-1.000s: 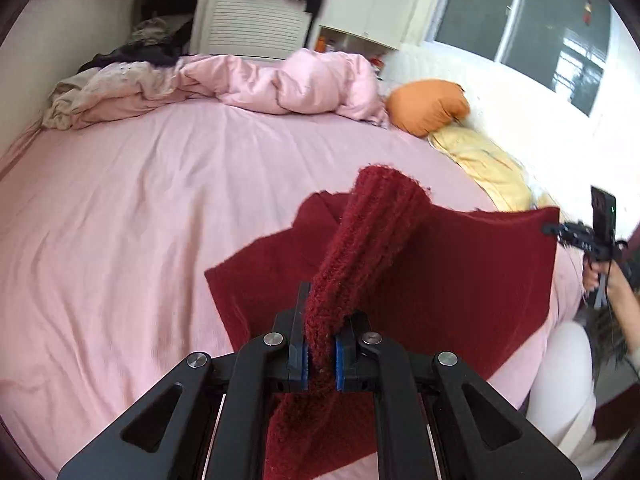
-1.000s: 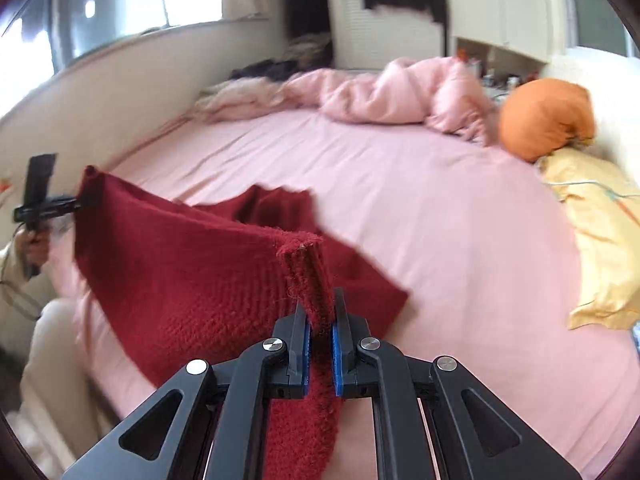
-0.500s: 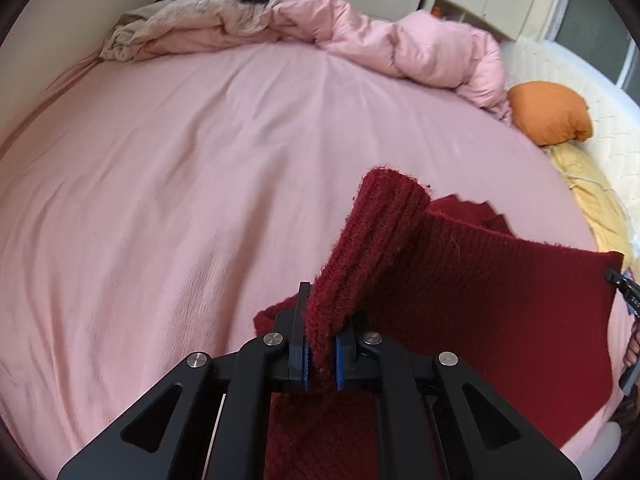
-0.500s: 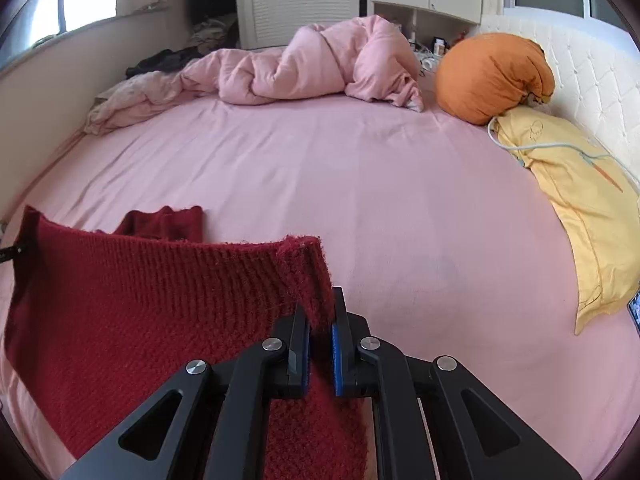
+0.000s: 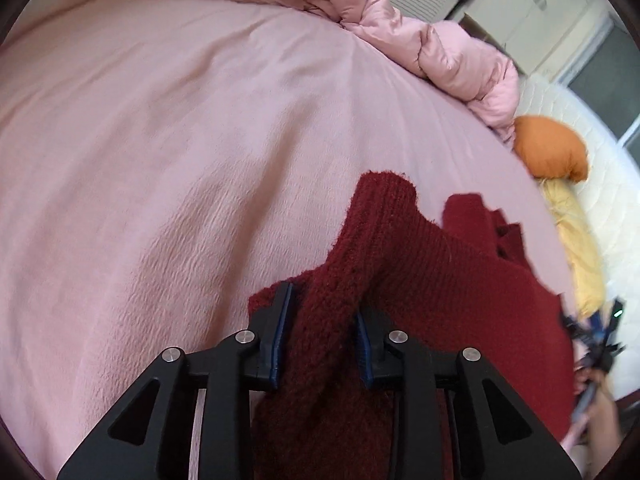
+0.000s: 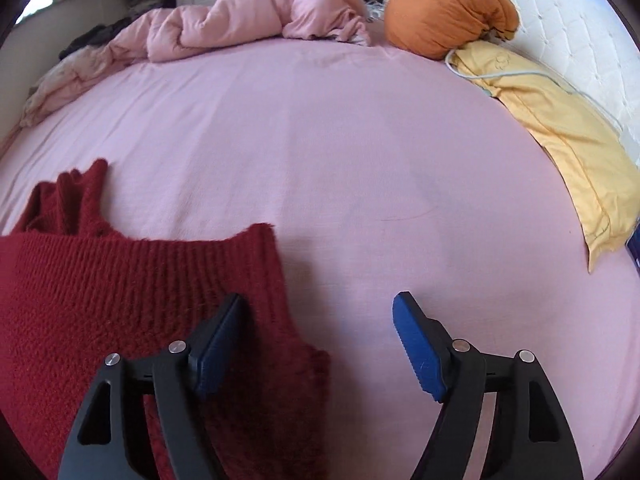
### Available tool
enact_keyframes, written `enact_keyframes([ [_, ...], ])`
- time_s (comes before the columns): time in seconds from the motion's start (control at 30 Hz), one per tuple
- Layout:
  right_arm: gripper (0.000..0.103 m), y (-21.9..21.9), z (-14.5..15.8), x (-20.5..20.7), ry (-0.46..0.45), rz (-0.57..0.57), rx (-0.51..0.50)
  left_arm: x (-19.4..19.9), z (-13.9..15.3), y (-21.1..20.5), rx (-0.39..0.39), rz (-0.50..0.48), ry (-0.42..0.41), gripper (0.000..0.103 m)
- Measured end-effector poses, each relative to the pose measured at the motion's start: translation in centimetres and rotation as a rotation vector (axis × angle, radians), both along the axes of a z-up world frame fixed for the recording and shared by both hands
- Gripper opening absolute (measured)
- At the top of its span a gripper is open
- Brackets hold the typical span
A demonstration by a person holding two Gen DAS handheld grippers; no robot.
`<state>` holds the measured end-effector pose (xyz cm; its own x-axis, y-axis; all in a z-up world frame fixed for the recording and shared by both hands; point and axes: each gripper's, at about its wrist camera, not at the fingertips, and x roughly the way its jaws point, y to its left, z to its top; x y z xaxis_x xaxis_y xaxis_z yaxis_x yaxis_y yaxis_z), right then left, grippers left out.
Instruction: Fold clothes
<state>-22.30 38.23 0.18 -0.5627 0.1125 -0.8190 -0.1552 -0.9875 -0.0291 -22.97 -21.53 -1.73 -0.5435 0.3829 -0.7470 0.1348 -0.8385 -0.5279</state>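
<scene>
A dark red knit sweater [image 5: 460, 300] lies on the pink bed sheet [image 5: 160, 160]. In the left wrist view a thick ribbed fold of it stands between the fingers of my left gripper [image 5: 322, 320], whose jaws are parted with the knit loose between them. In the right wrist view the sweater [image 6: 120, 300] lies flat at the lower left with a sleeve end bunched behind it. My right gripper [image 6: 320, 312] is wide open, its left finger [image 6: 218, 340] over the sweater's ribbed corner, its right finger over bare sheet.
A crumpled pink duvet [image 6: 240, 20] lies along the far side of the bed. An orange pillow [image 6: 448, 12] and a yellow pillow [image 6: 560, 140] with a white cable lie at the right by the white padded headboard [image 6: 580, 32]. The right hand-held gripper [image 5: 596, 336] shows at the right edge.
Both grippers have lowered the sweater onto the bed. The right gripper has opened wide and let go of its corner. The left gripper's jaws have parted around the fold.
</scene>
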Motion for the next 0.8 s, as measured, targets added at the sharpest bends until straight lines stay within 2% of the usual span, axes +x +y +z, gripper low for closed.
enact_keyframes([
  [0.03,0.075,0.9,0.4,0.6,0.005,-0.031,-0.002,0.5,0.2,-1.8,0.072,0.055,-0.009,0.033],
  [0.07,0.075,1.9,0.8,1.2,0.010,-0.061,-0.005,1.2,0.7,-3.5,0.083,0.124,-0.021,0.046],
  [0.1,0.075,2.8,1.3,1.8,0.016,-0.093,0.000,1.9,1.1,-5.1,0.078,0.197,-0.034,0.048],
  [0.13,0.075,3.5,2.0,2.6,0.030,-0.126,0.035,2.8,1.9,-6.2,0.046,0.241,-0.027,0.048],
  [0.17,0.075,4.2,2.8,3.4,0.048,-0.146,0.027,3.7,2.7,-7.2,0.007,0.276,-0.014,0.048],
  [0.27,0.075,4.9,5.5,5.6,0.115,-0.192,0.036,5.4,5.0,-3.5,-0.119,0.189,0.034,0.048],
  [0.33,0.075,2.8,7.3,6.9,0.155,-0.145,0.070,6.5,6.6,-0.7,-0.204,0.121,0.066,0.048],
  [0.4,0.075,0.0,8.7,8.0,0.187,-0.089,0.092,7.6,8.2,2.0,-0.288,0.053,0.098,0.053],
  [0.43,0.075,-1.8,9.3,8.5,0.199,-0.057,0.096,7.8,8.5,4.6,-0.329,-0.006,0.116,0.061],
  [0.5,0.075,-5.7,10.1,9.2,0.222,0.009,0.082,8.6,8.4,10.1,-0.405,-0.119,0.163,0.066],
  [0.6,0.075,-11.1,10.3,9.7,0.232,0.084,0.086,9.4,6.4,16.6,-0.496,-0.246,0.172,0.070],
  [0.63,0.075,-12.7,10.0,9.8,0.228,0.105,0.098,9.2,4.8,17.8,-0.514,-0.264,0.131,0.072],
  [0.67,0.075,-14.2,9.8,10.0,0.224,0.123,0.109,8.9,3.0,18.8,-0.530,-0.281,0.085,0.080],
  [0.73,0.075,-15.8,9.1,10.4,0.216,0.138,0.103,9.4,0.3,19.4,-0.573,-0.249,0.113,0.092],
  [0.8,0.076,-16.5,8.4,10.5,0.204,0.141,0.094,9.8,0.0,19.4,-0.576,-0.233,0.143,0.093],
])
